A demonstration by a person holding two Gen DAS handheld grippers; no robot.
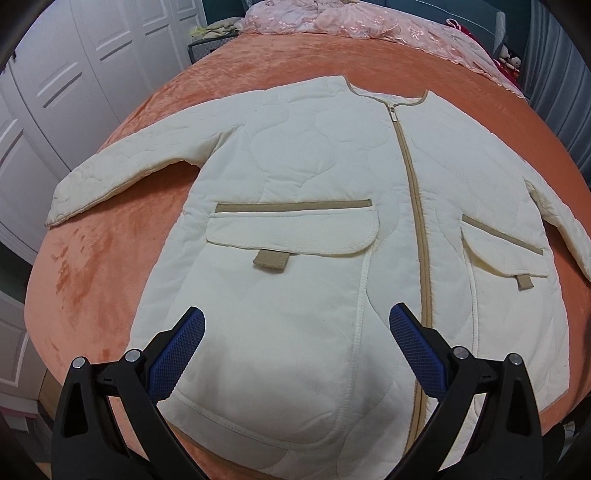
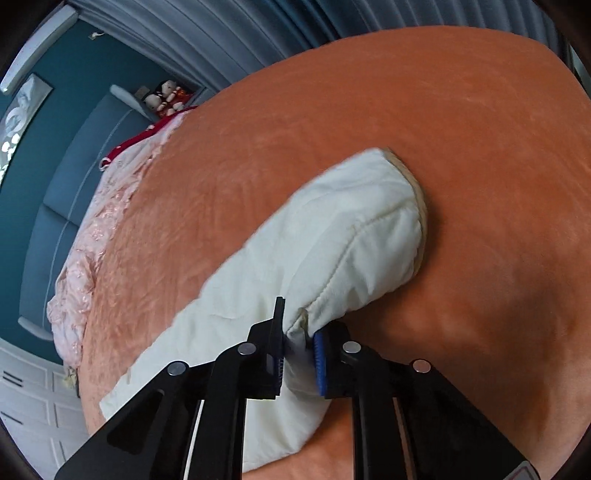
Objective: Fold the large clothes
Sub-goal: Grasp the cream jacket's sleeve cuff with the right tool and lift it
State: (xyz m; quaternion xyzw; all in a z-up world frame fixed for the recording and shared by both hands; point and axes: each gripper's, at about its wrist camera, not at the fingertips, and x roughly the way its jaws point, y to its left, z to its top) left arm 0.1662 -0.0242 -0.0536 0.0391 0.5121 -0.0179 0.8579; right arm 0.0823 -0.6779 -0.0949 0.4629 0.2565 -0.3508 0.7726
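A cream quilted jacket [image 1: 314, 177] with a tan zipper and two flap pockets lies spread flat, front up, on the orange bed cover [image 1: 92, 266]. Its left sleeve [image 1: 122, 166] stretches out to the left. My left gripper [image 1: 295, 325] is open and empty, hovering over the jacket's lower front near the hem. In the right wrist view my right gripper [image 2: 299, 332] is shut on the jacket's right sleeve [image 2: 351, 229], pinching a fold of cream fabric near the cuff. The tan-edged cuff [image 2: 417, 206] points away over the bed.
A pink lace bedspread [image 1: 351, 22] is bunched at the head of the bed, also seen in the right wrist view [image 2: 96, 236]. White wardrobe doors [image 1: 74, 74] stand left. A blue padded headboard [image 2: 74, 177] and grey curtains [image 2: 221, 33] stand beyond.
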